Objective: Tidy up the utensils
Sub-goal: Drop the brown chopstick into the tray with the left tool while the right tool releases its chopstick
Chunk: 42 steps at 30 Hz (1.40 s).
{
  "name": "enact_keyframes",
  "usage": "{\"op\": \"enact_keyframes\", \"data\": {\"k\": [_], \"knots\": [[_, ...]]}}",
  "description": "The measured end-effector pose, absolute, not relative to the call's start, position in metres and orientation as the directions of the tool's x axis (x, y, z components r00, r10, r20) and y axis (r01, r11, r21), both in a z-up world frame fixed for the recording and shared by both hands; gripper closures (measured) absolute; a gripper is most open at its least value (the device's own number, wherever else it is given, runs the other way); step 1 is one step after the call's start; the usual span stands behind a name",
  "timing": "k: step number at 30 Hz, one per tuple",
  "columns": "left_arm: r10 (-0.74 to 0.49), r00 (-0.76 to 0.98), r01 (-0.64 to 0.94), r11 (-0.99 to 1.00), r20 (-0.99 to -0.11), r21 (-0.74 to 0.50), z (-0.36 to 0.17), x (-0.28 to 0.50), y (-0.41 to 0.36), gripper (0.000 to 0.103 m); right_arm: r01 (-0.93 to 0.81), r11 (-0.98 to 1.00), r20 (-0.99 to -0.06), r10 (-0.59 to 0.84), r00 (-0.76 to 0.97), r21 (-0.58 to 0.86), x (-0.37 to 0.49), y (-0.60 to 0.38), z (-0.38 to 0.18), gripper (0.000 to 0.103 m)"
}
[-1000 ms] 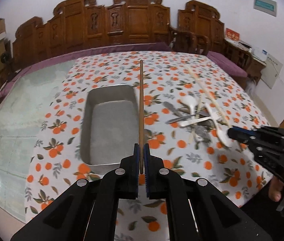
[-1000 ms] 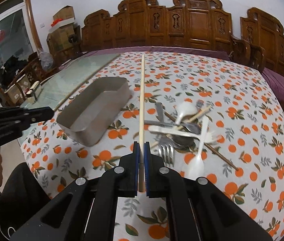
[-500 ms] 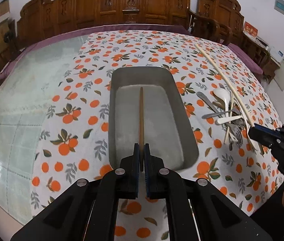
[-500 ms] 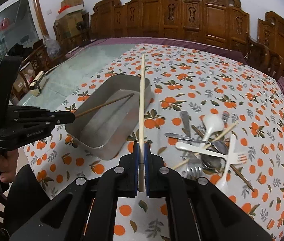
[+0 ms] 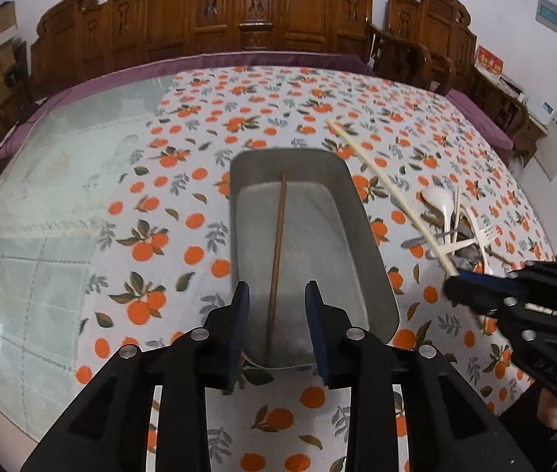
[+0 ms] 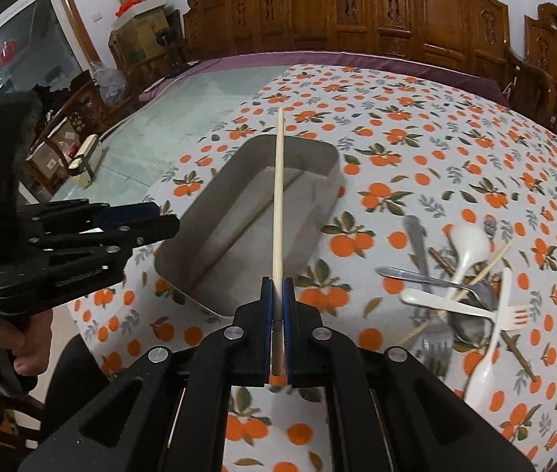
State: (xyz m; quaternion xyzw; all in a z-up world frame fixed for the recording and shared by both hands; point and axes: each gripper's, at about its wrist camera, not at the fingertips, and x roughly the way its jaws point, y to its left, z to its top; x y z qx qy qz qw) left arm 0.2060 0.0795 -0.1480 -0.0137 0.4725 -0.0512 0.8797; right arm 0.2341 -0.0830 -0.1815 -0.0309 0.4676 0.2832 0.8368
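- Your left gripper [image 5: 274, 314] has its blue-padded fingers [image 5: 239, 314] spread wide apart, pinching nothing, and hangs over the near end of the rectangular grey metal tray [image 5: 372, 259].
- The dark brown wooden chopstick [image 5: 276, 251] lies lengthwise on the tray floor, between your left fingers but touching neither one.
- Your right gripper [image 6: 277, 314] is pressed together on the pale light-wood chopstick [image 6: 278, 196], clamping its near end; the stick runs straight forward, its far tip over the tray's far rim [image 6: 298, 142].
- From the left wrist view that pale chopstick [image 5: 388, 188] slants up from your right gripper [image 5: 455, 275], just beside the tray's right wall.
- The remaining utensils sit in a loose pile on the orange-patterned tablecloth [image 6: 416, 149], to the right of the tray: a white plastic spoon [image 6: 469, 244], a white plastic fork [image 6: 510, 314], a steel spoon [image 6: 416, 236] and a thin bamboo stick [image 6: 482, 271], crossing over one another.
- A row of carved dark wooden chairs [image 5: 247, 11] stands behind the table.
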Motion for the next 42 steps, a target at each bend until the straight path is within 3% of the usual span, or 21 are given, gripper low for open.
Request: {"op": "enact_keyframes", "data": {"k": [8,16,27,38,40,42], "knots": [[-0.058,0.611,0.032,0.998,-0.79,-0.049,-0.12,0.195,0.115,0.051,-0.509,0.828,-0.814,0.455,0.36,0.238,0.25,-0.048,-0.188,0.097],[-0.033,0.653,-0.012,0.998,-0.757,-0.054,-0.106,0.187,0.145,0.014,-0.474,0.842,-0.849,0.432,0.305,0.258,0.269,-0.022,-0.21,0.097],[-0.011,0.663,-0.047,0.997,-0.749,-0.056,-0.104,0.182,0.16,0.01,-0.489,0.828,-0.846,0.45,0.286,0.275,0.277,-0.01,-0.222,0.093],[-0.059,0.688,0.002,0.997,-0.724,-0.079,-0.094,0.177,0.117,0.01,-0.551,0.81,-0.769,0.478,0.425,0.2,0.24,-0.079,-0.158,0.093],[-0.072,0.688,0.018,0.996,-0.722,-0.083,-0.094,0.178,0.106,0.01,-0.546,0.819,-0.761,0.467,0.45,0.179,0.23,-0.101,-0.149,0.082],[-0.089,0.684,0.036,0.995,-0.724,-0.089,-0.095,0.179,0.092,0.01,-0.535,0.832,-0.759,0.444,0.477,0.15,0.221,-0.125,-0.141,0.08]]}}
